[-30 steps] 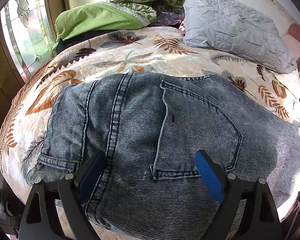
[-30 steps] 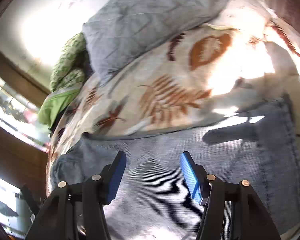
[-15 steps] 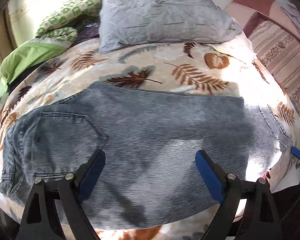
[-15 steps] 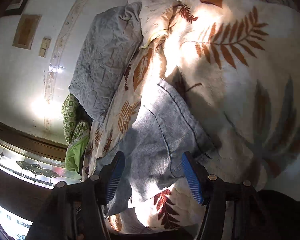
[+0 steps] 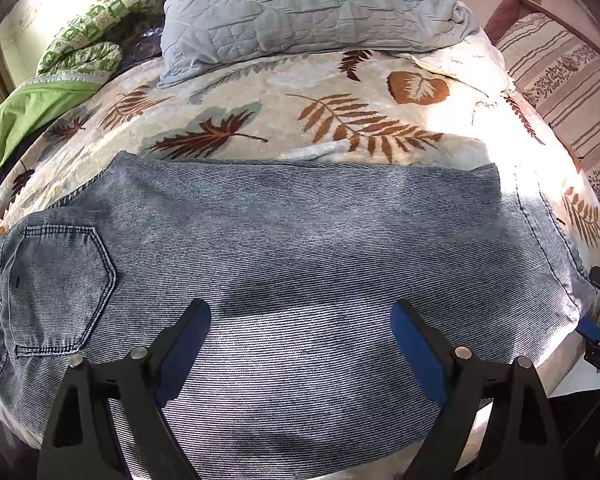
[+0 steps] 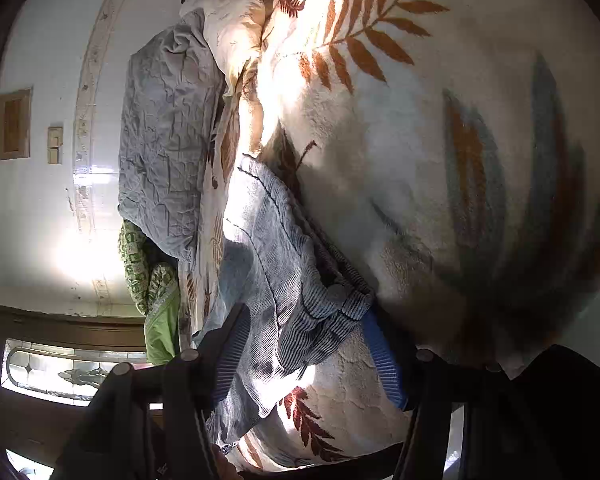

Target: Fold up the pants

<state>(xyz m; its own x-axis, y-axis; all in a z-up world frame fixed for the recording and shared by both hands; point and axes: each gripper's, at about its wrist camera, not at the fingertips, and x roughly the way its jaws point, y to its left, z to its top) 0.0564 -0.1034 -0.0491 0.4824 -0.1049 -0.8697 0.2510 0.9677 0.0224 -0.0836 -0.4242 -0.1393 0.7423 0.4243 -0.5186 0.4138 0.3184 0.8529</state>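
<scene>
Left wrist view, nearest: my left tool (image 5: 300, 344) hovers with its blue pads spread wide and nothing between them, above the middle of the jeans (image 5: 284, 248). The jeans lie flat across the bed (image 5: 260, 92), already doubled leg on leg, the back pocket (image 5: 60, 284) toward my left and the hems toward my right.

Right wrist view, nearest: my right tool (image 6: 304, 356) is rolled on its side at the hem end (image 6: 300, 272), with the bunched hem layers lying between its wide-apart pads; no grip is made yet, as far as I can judge.

Risks, as I judge them: closing here may catch only the upper layers, so the lower leg stays behind and the fold comes out skewed. The plush bedspread (image 6: 440, 160) sits just under the hem and could be pinched along with it. The hem hangs near the bed edge, so a weak grip could let the denim slide off. My left tool anchors nothing, so a pull from the right may drag the whole garment.

Farther back: a grey pillow (image 5: 300, 8) and green bedding (image 5: 44, 100), well apart from the work.
</scene>
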